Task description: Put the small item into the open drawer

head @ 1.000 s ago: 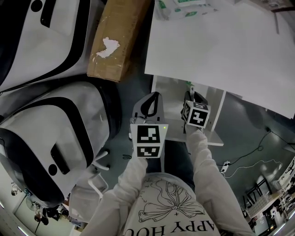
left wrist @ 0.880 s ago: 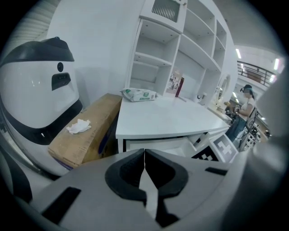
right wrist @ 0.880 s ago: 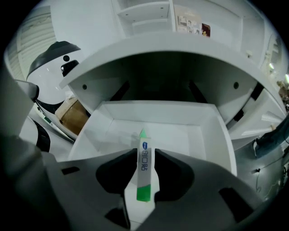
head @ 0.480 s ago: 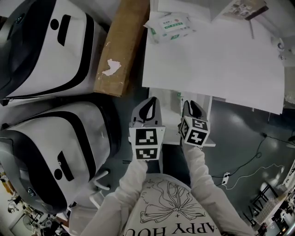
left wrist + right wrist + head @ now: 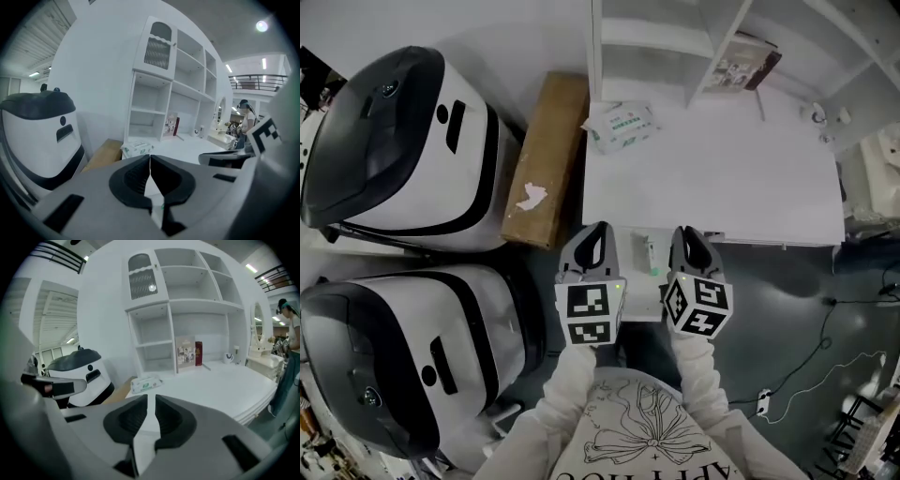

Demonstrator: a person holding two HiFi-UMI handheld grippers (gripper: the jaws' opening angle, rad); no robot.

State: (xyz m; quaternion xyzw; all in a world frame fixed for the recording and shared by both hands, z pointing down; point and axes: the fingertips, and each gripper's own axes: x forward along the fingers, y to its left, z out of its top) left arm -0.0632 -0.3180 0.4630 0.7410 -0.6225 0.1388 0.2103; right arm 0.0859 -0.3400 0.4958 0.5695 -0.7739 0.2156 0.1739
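The white table (image 5: pixel 722 178) fills the far side, and the open drawer (image 5: pixel 641 300) juts from its near edge, directly between your two grippers. The likeliest small item, a wrapped pack (image 5: pixel 620 125), lies at the table's far left, beyond both jaws, its long axis running roughly left to right. Your left gripper (image 5: pixel 150 158) is judged the nearer. Its jaws meet on nothing, while the right gripper (image 5: pixel 151 400) shows a narrow, empty gap.

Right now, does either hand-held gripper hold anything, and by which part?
Nothing is held: left hand-held gripper shut and empty, right hand-held gripper slightly open, empty.
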